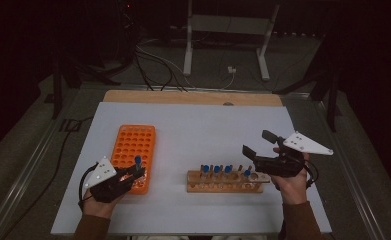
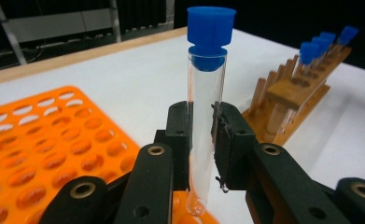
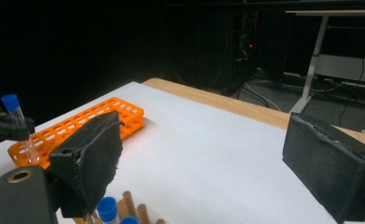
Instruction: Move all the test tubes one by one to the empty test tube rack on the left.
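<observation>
While the left gripper point(image 2: 202, 140) is clamping its black, rubber-faced fingers point(image 2: 180, 140) on a clear glass tube point(image 2: 204, 116), the tube is standing upright between them, its rounded bottom hanging just over the near right corner of the orange rack point(image 2: 54, 154). A thick blue stopper point(image 2: 210, 35) with a flared top is plugging the tube's mouth. The orange rack is looking like smooth moulded plastic, a flat rectangle pierced by rows of round holes, and it is lying on the pale, matte sheet that is covering the desk point(image 1: 203, 125); a strip of bare wood is showing along the desk's far edge.

In the high view the left hand point(image 1: 100, 197) is reaching in from the bottom left, the gripper angling forward and to the right toward the orange rack's corner, a grey three-cornered plate riding on top. The right hand point(image 1: 290, 177) is holding the right gripper point(image 1: 257, 142) level above the right end of the wooden rack point(image 1: 225, 181), pointing left. Its fingers point(image 3: 96, 158), blocks of rough black foam, are standing wide apart with nothing between them.

The wooden rack is a low block of light timber with round holes and short pegs, well apart from the orange one. Four blue-stoppered tubes seem to be standing in it, though the dim high view is making the count uncertain. Two racks are lying on the desk.
</observation>
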Demonstrator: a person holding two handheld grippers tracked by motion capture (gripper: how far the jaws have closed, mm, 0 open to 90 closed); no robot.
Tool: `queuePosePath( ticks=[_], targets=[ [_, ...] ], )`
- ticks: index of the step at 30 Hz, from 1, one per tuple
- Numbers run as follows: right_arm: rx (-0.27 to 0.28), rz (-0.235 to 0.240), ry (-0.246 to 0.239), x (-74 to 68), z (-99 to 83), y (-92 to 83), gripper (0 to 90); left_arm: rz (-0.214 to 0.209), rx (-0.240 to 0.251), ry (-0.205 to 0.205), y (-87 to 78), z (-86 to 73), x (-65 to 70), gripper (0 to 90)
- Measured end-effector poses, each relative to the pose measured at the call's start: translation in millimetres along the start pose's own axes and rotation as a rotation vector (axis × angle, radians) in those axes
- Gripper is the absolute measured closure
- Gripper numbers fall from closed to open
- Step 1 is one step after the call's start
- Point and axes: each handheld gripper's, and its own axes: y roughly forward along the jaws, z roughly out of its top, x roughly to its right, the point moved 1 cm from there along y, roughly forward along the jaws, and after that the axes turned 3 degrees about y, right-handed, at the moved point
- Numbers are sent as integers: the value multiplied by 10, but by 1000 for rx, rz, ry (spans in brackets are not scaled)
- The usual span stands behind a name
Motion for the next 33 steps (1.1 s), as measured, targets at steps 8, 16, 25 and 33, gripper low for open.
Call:
queuePosePath(
  ticks=[8,16,25,33],
  targets=[
    [16,-6,5,25,2,-55,121,-3,-37,-14,53,-117,-12,775],
    [25,-6,4,52,-18,-98,124,-1,-93,5,100,-184,2,774],
    [32,-10,7,72,-32,-121,127,-2,-139,-4,55,-272,-2,774],
    [29,-1,6,45,-46,-92,132,0,-193,2,112,-316,8,778]
  ],
)
